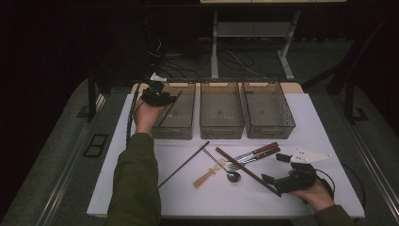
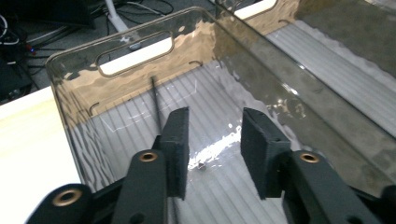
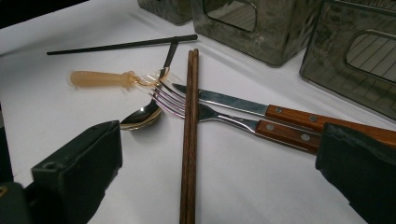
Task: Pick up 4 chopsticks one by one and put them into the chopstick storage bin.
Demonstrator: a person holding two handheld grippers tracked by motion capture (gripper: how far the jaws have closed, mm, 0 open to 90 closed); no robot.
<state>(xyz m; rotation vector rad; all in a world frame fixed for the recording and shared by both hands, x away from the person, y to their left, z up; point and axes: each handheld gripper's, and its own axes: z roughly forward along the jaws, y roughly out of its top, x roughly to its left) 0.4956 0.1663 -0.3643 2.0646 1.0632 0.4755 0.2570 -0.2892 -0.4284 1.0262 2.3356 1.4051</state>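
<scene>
Chopsticks [image 3: 189,140] of brown wood lie together on the white worktop [image 1: 324,132], right between the widely spread jaws of my right gripper [image 1: 277,170], crossing the fork [image 3: 219,119] and knife [image 3: 261,109]. Farther away, my left gripper [image 1: 157,96] hangs over the left bin [image 2: 140,51], its jaws apart and holding nothing, beside a thin black chopstick [image 2: 156,105].

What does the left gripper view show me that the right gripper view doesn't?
Left gripper view: the ribbed inside of the left bin, with a thin black chopstick in it beside the open left gripper.

Right gripper view: the cutlery on the white table: brown chopsticks, fork, knife, spoon, an amber-handled tool and a second black chopstick, ahead of the open right gripper.

Both: smoky clear bins, and jaws holding nothing.
</scene>
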